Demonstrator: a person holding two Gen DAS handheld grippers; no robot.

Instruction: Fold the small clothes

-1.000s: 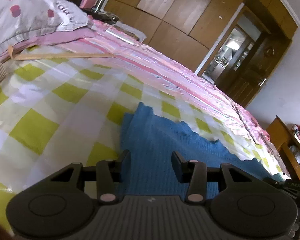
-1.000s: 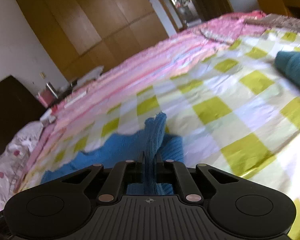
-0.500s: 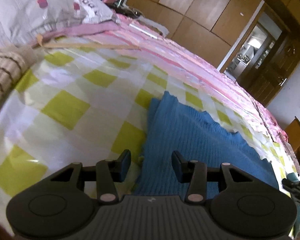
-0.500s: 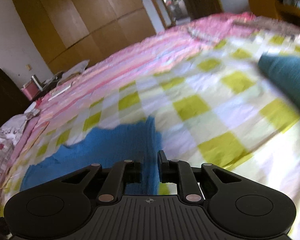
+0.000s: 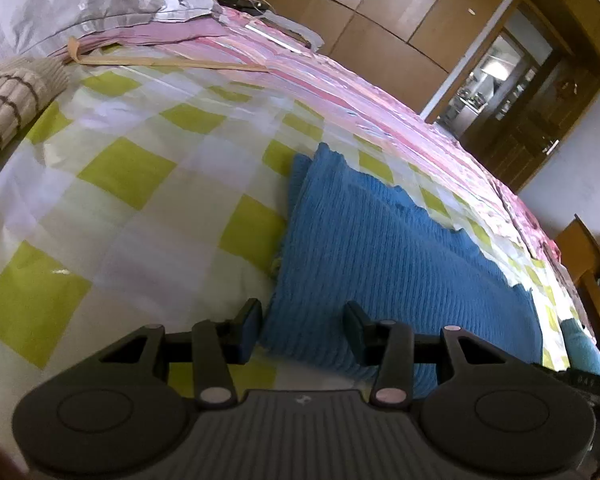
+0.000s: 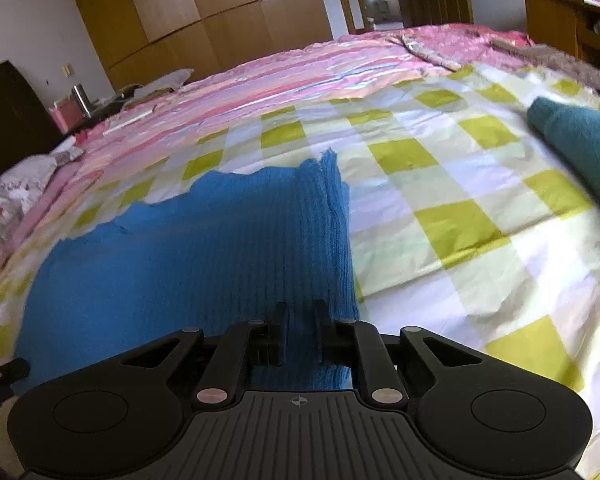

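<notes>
Lying flat on the checked bedsheet [image 5: 132,208], the blue knit garment [image 5: 380,248] sits just ahead of both our tools. Our left gripper [image 5: 304,330] is spread wide at its near left corner; our right gripper [image 6: 300,330] shows a narrow gap over its right edge, gripping nothing.

Open checked bedsheet [image 5: 132,216] left of the blue knit garment [image 5: 380,248] and right of it in the right wrist view [image 6: 452,220]: room to pass there. Blocked far left by a striped beige knit [image 5: 8,100] and a pillow [image 5: 80,0]. Blocked at right by a teal garment [image 6: 580,140]. Flat pink striped bedding [image 6: 280,76] beyond, wardrobe [image 6: 204,12] farther back.
</notes>
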